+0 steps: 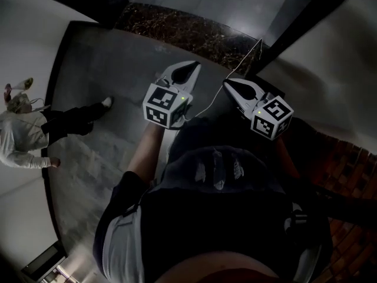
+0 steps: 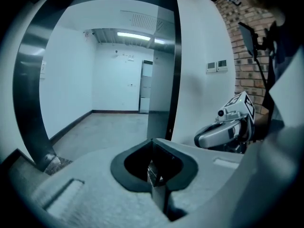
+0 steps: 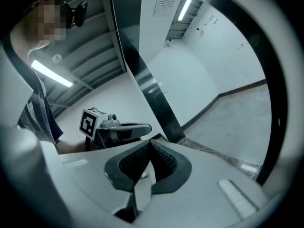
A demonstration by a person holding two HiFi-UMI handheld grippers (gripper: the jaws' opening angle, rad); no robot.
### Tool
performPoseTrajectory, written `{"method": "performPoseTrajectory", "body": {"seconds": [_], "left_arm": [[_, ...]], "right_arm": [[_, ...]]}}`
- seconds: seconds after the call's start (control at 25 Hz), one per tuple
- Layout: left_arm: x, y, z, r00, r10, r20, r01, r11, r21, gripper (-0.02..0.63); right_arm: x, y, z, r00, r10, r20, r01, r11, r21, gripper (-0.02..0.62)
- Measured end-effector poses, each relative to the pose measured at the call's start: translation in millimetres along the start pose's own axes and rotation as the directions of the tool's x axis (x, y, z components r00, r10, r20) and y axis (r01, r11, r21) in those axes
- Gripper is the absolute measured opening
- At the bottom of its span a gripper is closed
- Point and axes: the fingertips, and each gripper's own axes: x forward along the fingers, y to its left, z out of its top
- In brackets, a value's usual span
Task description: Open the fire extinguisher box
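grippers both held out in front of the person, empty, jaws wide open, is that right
Not quite: the jaws are shut, not wide open. The left gripper and the right gripper each have their jaws meeting at the tips, as the left gripper view and the right gripper view show. The rest stands: both are held out in front of the person and are empty.

A grey floor (image 1: 100, 63) is edged by a dark speckled strip (image 1: 177, 31); a person (image 1: 29, 137) is seen standing on it.
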Motion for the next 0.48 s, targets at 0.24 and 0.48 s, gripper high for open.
{"method": "performPoseTrajectory", "body": {"seconds": [0.24,0.48], "left_arm": [[7,-4,25,0.999,-0.015,0.040,0.013,0.997,0.071,0.000],[16,15,54,0.996,-0.030,0.078,0.017,0.988,0.155,0.000]], "right_arm": [[9,-13,7,1.000,0.018,0.004,-0.018,1.000,0.017,0.002],[29,-14,36,0.999,0.020,0.046,-0.017,0.999,-0.051,0.002]]}}
